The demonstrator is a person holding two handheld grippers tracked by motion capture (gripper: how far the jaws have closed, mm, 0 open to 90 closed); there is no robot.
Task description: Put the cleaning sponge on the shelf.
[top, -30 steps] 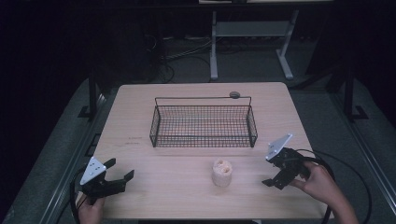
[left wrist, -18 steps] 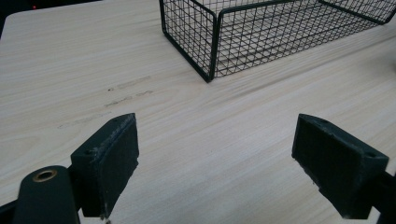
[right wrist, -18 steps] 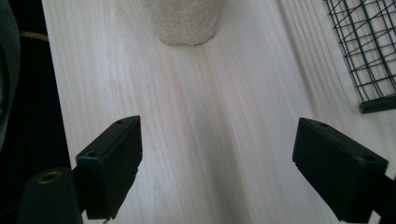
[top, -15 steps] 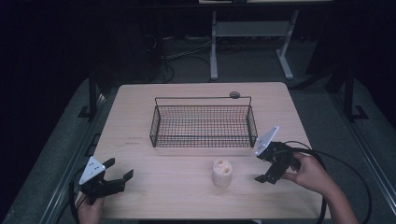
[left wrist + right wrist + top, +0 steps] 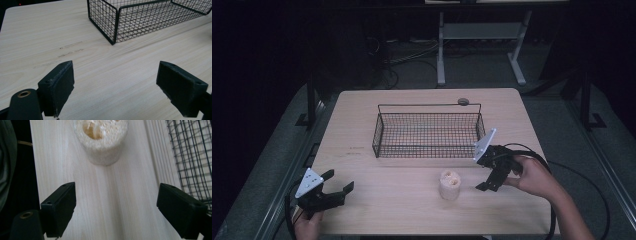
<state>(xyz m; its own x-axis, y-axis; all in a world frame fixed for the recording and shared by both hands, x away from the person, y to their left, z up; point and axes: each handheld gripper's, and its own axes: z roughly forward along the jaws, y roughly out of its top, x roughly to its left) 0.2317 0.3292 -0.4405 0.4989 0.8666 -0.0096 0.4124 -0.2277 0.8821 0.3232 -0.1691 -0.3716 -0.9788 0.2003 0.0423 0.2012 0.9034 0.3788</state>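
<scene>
While the loofah piece (image 5: 450, 185) is standing upright on the pale wooden table (image 5: 362, 130), outside and in front of the wire basket (image 5: 428, 131), the high view is showing the right gripper (image 5: 488, 183) reaching toward it from just beside, jaws wide and holding nothing, so the pickup is judged not yet begun; the left gripper (image 5: 338, 184) is waiting near the table's front left corner, also spread wide and empty, with bare tabletop between it and the loofah. Along the left gripper view, open wood is stretching ahead to the basket's corner (image 5: 113, 22). Along the right gripper view, the loofah (image 5: 101, 137) is sitting ahead of the open jaws, table edge close on one side, basket mesh (image 5: 192, 157) on the other
</scene>
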